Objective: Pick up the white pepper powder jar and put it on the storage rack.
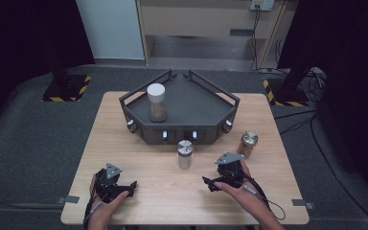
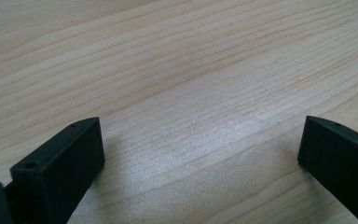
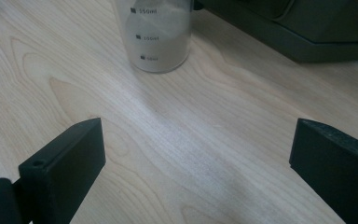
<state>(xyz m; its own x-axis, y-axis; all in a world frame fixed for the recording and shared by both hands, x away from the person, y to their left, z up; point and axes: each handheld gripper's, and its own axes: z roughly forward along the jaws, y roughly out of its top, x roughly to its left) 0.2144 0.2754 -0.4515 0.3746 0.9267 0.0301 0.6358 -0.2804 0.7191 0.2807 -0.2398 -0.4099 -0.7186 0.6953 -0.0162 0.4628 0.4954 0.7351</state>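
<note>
A dark grey angular tray stands at the back middle of the wooden table, and a white-capped jar of brownish powder rests on it at the left. In front of the tray a silver-capped jar of pale powder stands on the table; its marked lower part is ahead of my right gripper. A brown jar with a metal lid sits further right. My left gripper lies low at the front left, open over bare wood. My right gripper is open and empty, below the silver-capped jar.
The tray's front face carries several small knobs and raised rails along its sides. Cables trail from both grippers over the front edge. Beyond the table are dark stands with yellow-black striped bases on the grey floor.
</note>
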